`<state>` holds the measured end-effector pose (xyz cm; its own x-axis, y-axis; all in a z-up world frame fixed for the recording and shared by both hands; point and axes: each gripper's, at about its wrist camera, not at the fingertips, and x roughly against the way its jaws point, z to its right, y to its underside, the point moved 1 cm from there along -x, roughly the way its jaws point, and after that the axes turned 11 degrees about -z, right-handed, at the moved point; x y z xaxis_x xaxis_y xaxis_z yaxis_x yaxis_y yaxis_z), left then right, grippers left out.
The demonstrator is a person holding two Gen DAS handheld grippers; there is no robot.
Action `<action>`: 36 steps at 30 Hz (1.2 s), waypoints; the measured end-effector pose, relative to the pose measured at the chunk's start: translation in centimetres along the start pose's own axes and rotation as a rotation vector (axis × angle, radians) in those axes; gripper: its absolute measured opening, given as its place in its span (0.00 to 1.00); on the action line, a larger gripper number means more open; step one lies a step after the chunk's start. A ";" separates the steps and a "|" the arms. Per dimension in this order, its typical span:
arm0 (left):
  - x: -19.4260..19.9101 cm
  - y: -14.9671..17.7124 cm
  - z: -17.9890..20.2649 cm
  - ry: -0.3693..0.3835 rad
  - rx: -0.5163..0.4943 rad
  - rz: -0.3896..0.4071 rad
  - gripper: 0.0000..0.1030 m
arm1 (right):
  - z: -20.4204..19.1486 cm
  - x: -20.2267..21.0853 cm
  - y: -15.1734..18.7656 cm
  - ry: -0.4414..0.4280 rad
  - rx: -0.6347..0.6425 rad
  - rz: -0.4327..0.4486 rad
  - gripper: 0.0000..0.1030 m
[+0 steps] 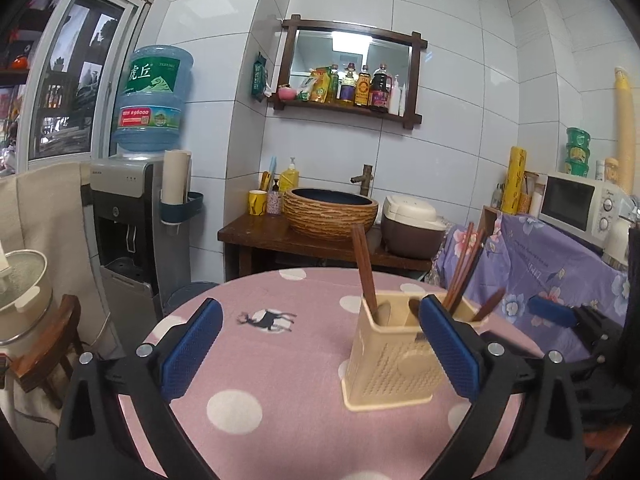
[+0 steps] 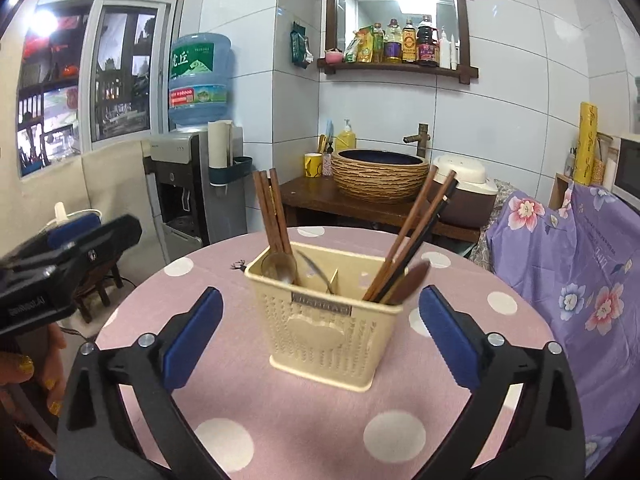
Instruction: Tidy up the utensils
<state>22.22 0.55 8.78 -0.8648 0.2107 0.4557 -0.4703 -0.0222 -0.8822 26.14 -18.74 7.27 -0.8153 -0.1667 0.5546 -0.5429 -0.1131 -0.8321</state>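
Observation:
A cream plastic utensil holder (image 2: 324,328) stands on the pink polka-dot round table (image 2: 280,400). Its left compartment holds brown chopsticks (image 2: 272,212) and a metal spoon (image 2: 280,268). Its right compartment holds brown and black chopsticks (image 2: 416,232) and a wooden spoon (image 2: 412,280). My right gripper (image 2: 320,332) is open and empty, its jaws wide on either side of the holder, short of touching it. My left gripper (image 1: 320,340) is open and empty, with the holder (image 1: 392,360) in front of its right finger. The right gripper also shows in the left wrist view (image 1: 560,314), and the left one in the right wrist view (image 2: 72,236).
A wooden stand with a woven basin (image 2: 380,176) and a rice cooker (image 2: 464,192) stands behind the table. A water dispenser (image 2: 180,184) is at the back left. A purple floral cloth (image 2: 560,264) covers furniture at the right. A chair with a pot (image 1: 24,300) is at the left.

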 end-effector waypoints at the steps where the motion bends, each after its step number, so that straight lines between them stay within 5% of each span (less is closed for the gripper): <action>1: 0.3 0.7 -0.2 -0.001 -0.003 -0.004 0.95 | 0.1 0.6 0.8 -0.004 -0.009 0.000 0.94; 10: 4.4 9.4 -1.8 -0.008 0.093 -0.011 0.95 | 0.6 4.3 11.8 0.082 -0.076 0.011 0.94; 17: 8.2 14.7 -0.8 -0.048 0.086 -0.021 0.95 | 0.4 6.8 18.2 0.030 -0.161 -0.050 0.94; 21: 10.8 15.5 -0.8 -0.084 0.088 0.018 0.95 | -0.9 9.8 19.7 0.020 -0.129 -0.012 0.94; 26: 12.9 15.0 -0.3 -0.015 0.083 0.037 0.95 | -2.5 13.0 20.1 -0.005 -0.055 0.052 0.94; 36: 14.7 15.8 1.1 0.000 0.027 0.074 0.95 | -2.9 15.2 19.9 -0.024 -0.061 0.106 0.94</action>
<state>1.89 2.24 1.72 -0.8973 0.2079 0.3894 -0.4097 -0.0637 -0.9100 2.38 -20.64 -0.86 -0.8641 -0.1985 0.4625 -0.4656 -0.0334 -0.8843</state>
